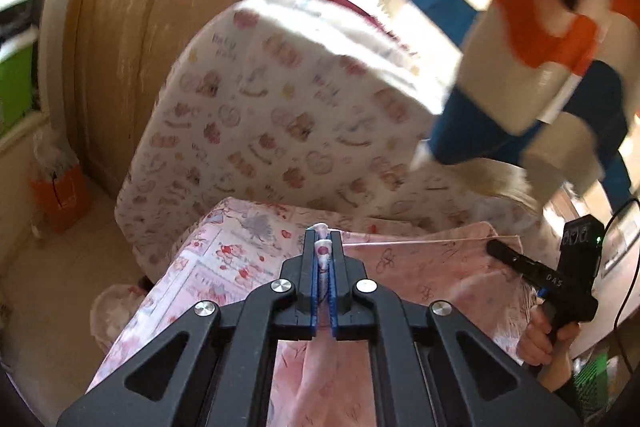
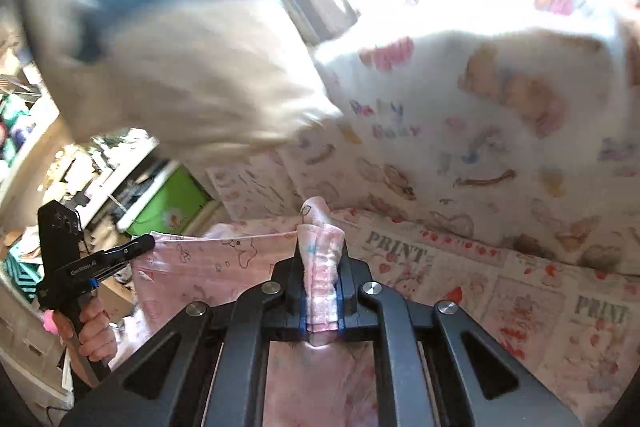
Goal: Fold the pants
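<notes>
Left wrist view: patterned mattress (image 1: pixel 280 115) upright behind printed bed sheet (image 1: pixel 224 259).
Pants (image 1: pixel 420 275): pink, stretched taut between both grippers, above the sheet.
Left gripper (image 1: pixel 323 255): clamped on pants edge.
Right gripper (image 2: pixel 322 247): clamped on bunched pants edge.
Progress: early; no fold visible, folding remains.

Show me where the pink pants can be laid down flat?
The free patch is the printed bed sheet ahead of the right hand-held gripper, bordered by the upright bear-print mattress. It is crowded on the side of the left hand-held gripper, where the pink pants hang stretched between both.
</notes>
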Demonstrator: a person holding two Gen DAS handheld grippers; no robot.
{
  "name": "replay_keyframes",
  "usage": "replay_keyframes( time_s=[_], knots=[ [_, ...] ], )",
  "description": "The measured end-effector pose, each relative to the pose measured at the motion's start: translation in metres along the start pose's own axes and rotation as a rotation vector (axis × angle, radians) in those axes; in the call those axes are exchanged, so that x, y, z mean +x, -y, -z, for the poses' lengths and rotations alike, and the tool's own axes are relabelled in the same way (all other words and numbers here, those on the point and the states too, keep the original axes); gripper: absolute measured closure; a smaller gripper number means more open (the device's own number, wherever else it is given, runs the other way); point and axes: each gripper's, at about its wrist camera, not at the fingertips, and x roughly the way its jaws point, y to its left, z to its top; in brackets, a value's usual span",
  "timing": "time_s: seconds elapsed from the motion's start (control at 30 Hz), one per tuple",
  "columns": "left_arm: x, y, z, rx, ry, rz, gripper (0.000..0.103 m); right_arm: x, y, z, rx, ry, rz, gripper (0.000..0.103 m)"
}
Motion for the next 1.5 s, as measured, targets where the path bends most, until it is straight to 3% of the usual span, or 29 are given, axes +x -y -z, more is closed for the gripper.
replay_keyframes(
  time_s=[0.3, 0.5, 0.7, 0.83, 0.97, 1.07, 1.1, 1.13, 1.5],
  knots=[
    [-0.078, 0.044, 0.06, 0.22, 0.052, -0.041, 0.1, -0.078, -0.026, 0.046, -0.132, 0.034, -0.04, 0.093],
    [-0.069, 0.045, 0.1, 0.265, -0.036, -0.094, 0.1, -0.085, -0.028, 0.08, -0.141, -0.004, -0.012, 0.093],
    [-0.059, 0.041, 0.114, 0.287, -0.099, -0.116, 0.098, -0.067, -0.017, 0.096, -0.105, -0.066, 0.03, 0.092],
    [-0.065, 0.042, 0.119, 0.307, -0.105, -0.104, 0.079, -0.073, -0.017, 0.096, -0.103, -0.078, 0.059, 0.075],
    [-0.073, 0.047, 0.115, 0.304, -0.097, -0.072, 0.072, -0.092, -0.018, 0.089, -0.094, -0.042, 0.035, 0.072],
    [-0.067, 0.047, 0.115, 0.301, -0.131, -0.105, 0.074, -0.099, -0.02, 0.087, -0.096, -0.031, 0.053, 0.074],
    [-0.062, 0.046, 0.116, 0.303, -0.15, -0.127, 0.083, -0.099, -0.022, 0.087, -0.105, -0.037, 0.063, 0.09],
    [-0.058, 0.046, 0.118, 0.309, -0.166, -0.134, 0.099, -0.099, -0.024, 0.089, -0.123, -0.045, 0.071, 0.098],
    [-0.096, 0.047, 0.145, 0.378, -0.146, -0.105, 0.1, -0.122, -0.044, 0.135, -0.281, -0.129, 0.069, 0.098]
  ],
)
